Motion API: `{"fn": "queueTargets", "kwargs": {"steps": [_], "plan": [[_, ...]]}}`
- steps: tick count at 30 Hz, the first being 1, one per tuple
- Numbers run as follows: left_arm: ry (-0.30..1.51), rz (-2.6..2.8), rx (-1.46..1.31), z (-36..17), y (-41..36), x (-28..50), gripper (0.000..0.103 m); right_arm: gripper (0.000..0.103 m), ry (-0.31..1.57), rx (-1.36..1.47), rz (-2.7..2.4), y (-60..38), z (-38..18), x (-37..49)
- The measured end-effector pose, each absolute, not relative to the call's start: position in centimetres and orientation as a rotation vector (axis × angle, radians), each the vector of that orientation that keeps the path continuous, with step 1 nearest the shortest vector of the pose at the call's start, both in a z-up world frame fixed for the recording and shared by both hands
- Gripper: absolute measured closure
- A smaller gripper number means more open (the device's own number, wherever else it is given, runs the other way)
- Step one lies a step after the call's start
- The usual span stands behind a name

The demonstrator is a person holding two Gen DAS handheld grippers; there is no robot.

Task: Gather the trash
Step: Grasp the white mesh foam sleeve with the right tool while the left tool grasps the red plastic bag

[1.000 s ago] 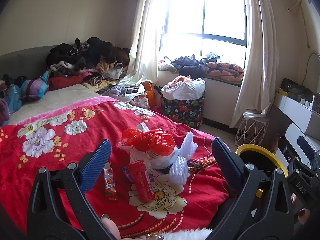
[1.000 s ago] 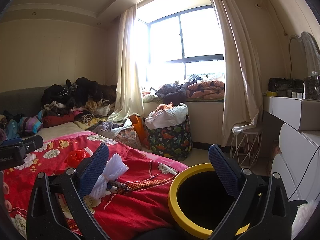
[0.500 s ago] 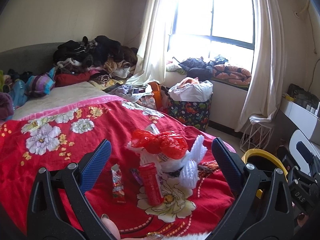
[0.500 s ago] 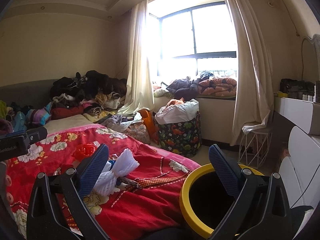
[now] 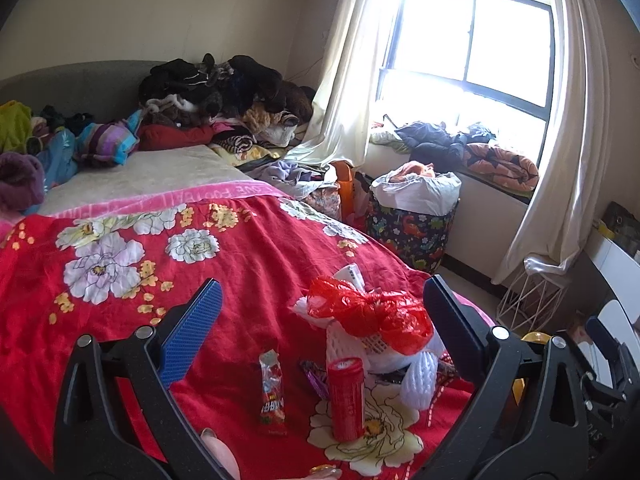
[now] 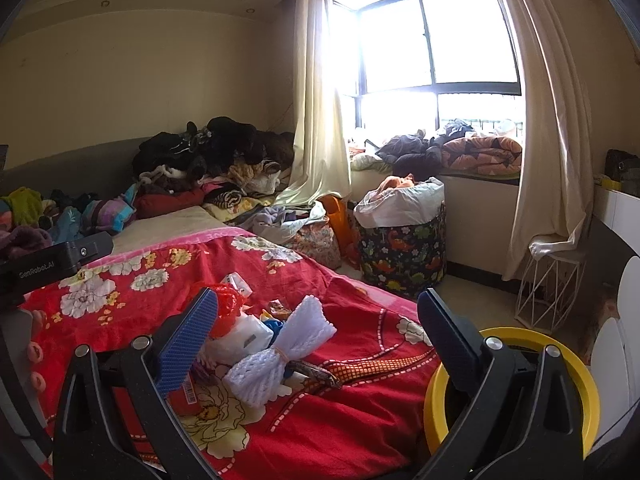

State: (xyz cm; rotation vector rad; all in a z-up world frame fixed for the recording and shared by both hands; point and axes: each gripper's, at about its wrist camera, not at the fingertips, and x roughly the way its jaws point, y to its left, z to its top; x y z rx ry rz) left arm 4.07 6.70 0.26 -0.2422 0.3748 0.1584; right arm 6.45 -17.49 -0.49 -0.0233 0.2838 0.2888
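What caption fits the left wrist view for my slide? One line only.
Open left gripper hovers over trash on a red floral bedspread: red tube, snack wrapper, red plastic bag.

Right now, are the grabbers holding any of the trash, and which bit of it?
No, nothing is held. The left gripper and the right gripper are both open and empty above the bed.

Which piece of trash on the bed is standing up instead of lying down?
The red can stands upright on the red floral blanket. The snack wrapper beside it lies flat, and the white foam net is flopped over.
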Motion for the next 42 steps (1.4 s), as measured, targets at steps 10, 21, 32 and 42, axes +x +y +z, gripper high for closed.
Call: {"fn": "queueTargets", "kwargs": {"steps": [10,21,32,42], "plan": [[0.447,0.101,-0.267,0.9,5.9,9.3,0.011,0.006,0.380,-0.003,0.286,-17.4,-0.8,11.9],[0.599,-0.018,-0.214,-1.3,3.9,13.4,0.011,0.006,0.584,0.091,0.299,-19.6,-3.2,19.3],[0.707,-0.075,-0.196,-4.0,3.1,15.5,0.011,0.006,0.821,0.200,0.404,-17.8,-6.5,24.9],[0.792,-0.094,-0.179,-6.1,1.8,16.2,0.030,0.040,0.992,0.303,0.504,-16.2,-9.4,27.3]]}}
